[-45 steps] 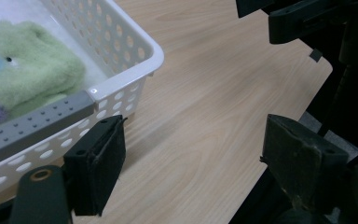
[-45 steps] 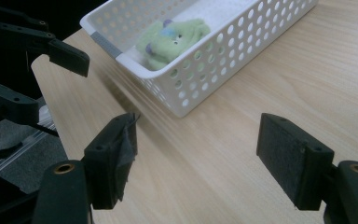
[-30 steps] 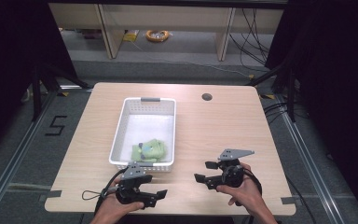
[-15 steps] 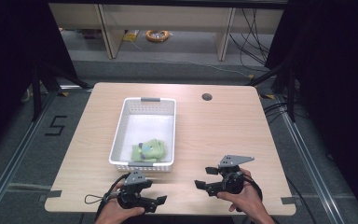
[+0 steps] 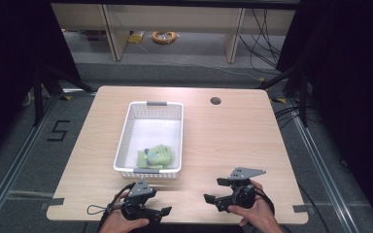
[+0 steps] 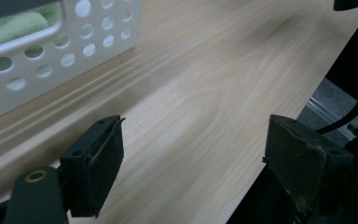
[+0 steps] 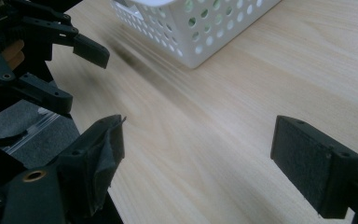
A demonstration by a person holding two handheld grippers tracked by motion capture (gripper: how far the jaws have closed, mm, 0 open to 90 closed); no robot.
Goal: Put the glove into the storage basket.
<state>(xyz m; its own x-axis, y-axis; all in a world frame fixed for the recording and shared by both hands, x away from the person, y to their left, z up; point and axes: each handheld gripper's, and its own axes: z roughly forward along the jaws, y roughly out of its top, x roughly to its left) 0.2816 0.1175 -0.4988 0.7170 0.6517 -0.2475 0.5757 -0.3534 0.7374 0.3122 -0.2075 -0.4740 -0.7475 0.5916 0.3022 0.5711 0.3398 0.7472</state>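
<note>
place: lab | signs: aluminium rails (image 5: 14, 165), cables (image 5: 264, 29) (floor marking) (image 5: 58, 131)

One wooden table (image 5: 233, 145) is standing in the high view, and it is carrying one white perforated basket (image 5: 126, 141), which is also showing at the top of both gripper views. Inside that basket one green cloth bundle (image 5: 155, 156) is lying, though whether it is a single piece or several folded together is not telling from here. Two grippers are hovering over the near edge, the left gripper (image 5: 162, 212) and the right gripper (image 5: 212, 190), each one showing two black jaws standing wide apart with nothing between them, and one round dark hole (image 5: 215, 101) is sitting in the tabletop near the far edge.
</note>
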